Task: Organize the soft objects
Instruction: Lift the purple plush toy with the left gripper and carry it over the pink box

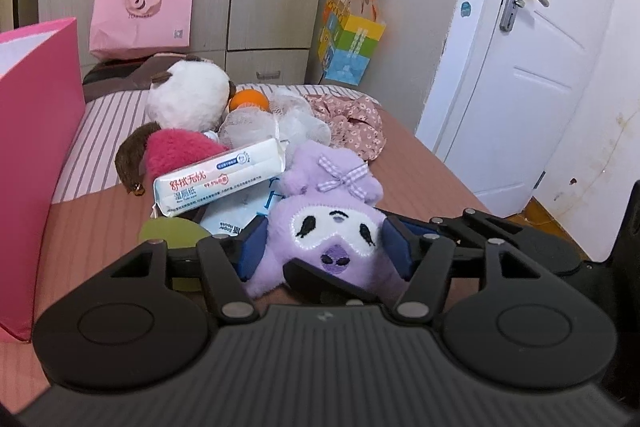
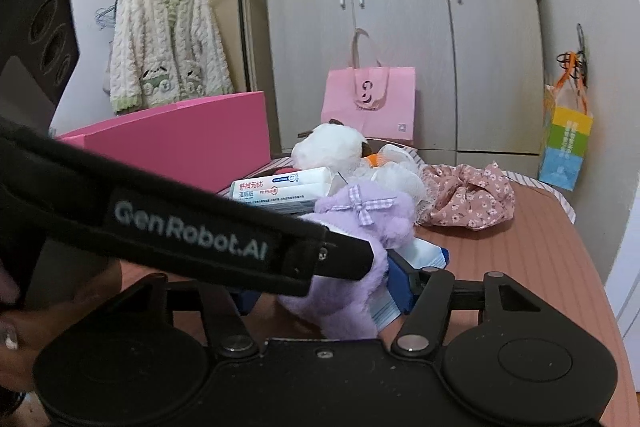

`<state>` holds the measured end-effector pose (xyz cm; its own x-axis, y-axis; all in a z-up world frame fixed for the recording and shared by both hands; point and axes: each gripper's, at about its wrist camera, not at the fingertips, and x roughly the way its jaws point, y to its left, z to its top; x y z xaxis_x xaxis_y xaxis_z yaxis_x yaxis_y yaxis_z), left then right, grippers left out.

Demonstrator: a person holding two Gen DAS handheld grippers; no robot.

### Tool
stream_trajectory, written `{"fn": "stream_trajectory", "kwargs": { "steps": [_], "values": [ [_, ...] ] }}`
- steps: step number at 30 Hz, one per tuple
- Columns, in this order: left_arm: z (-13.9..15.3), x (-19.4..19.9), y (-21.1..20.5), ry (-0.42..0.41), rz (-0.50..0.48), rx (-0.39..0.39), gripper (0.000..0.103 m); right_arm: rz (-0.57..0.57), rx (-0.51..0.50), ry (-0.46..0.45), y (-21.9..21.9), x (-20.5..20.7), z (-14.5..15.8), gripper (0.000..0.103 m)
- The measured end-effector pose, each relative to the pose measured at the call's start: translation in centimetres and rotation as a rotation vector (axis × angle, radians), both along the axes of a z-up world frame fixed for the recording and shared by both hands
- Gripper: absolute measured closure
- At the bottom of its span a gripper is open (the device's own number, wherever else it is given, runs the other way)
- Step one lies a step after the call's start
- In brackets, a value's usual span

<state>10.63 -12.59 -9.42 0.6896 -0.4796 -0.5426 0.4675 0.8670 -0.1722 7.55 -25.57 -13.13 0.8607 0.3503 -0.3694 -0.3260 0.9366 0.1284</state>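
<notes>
A purple plush toy (image 1: 332, 223) with a checked bow lies on the bed, at the front of a pile of soft things. My left gripper (image 1: 326, 247) has its blue pads (image 1: 256, 247) on both sides of the plush's face, touching it. In the right wrist view the purple plush (image 2: 360, 219) sits between my right gripper's (image 2: 324, 287) fingers too; the left gripper's black strap crosses in front and hides the right gripper's left finger. A wet-wipes pack (image 1: 220, 183), a white plush (image 1: 188, 95), a red furry toy (image 1: 180, 151), white mesh (image 1: 272, 123) and floral cloth (image 1: 352, 127) lie behind.
A pink open box (image 1: 36, 155) stands on the bed at the left; it also shows in the right wrist view (image 2: 180, 143). A pink paper bag (image 1: 140, 15) leans on the wardrobe. A coloured gift bag (image 1: 348, 47) hangs by the white door (image 1: 520, 67). An orange ball (image 1: 250, 99) lies in the pile.
</notes>
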Motion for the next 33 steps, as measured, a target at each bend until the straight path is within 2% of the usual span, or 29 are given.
{"fn": "stream_trajectory", "kwargs": {
  "steps": [5, 9, 13, 16, 18, 25, 33],
  "values": [
    [0.8, -1.3, -0.3, -0.064, -0.038, 0.012, 0.043, -0.041, 0.017, -0.018, 0.0, -0.9, 0.8, 0.038],
    [1.6, -1.9, -0.1, -0.044, -0.053, 0.011, 0.043, -0.042, 0.017, 0.004, -0.2, -1.4, 1.7, 0.038],
    [2.2, -2.6, 0.1, -0.002, -0.051, 0.035, 0.043, -0.034, 0.018, 0.052, 0.0, -2.0, 2.4, 0.038],
    [2.5, -2.5, 0.6, 0.088, -0.039, 0.036, 0.043, -0.018, -0.002, 0.121, 0.5, -2.1, 3.1, 0.038],
    [2.8, -2.8, 1.0, 0.113, -0.036, 0.035, 0.043, -0.005, -0.008, 0.160, 0.9, -2.1, 3.6, 0.038],
    [4.1, -4.2, 3.2, 0.169, -0.028, -0.005, 0.041, 0.048, -0.061, 0.193, 2.4, -3.4, 5.4, 0.038],
    [5.6, -5.3, 7.6, 0.273, 0.012, -0.036, 0.042, 0.193, -0.129, 0.240, 5.8, -4.2, 7.5, 0.037]
  ]
}}
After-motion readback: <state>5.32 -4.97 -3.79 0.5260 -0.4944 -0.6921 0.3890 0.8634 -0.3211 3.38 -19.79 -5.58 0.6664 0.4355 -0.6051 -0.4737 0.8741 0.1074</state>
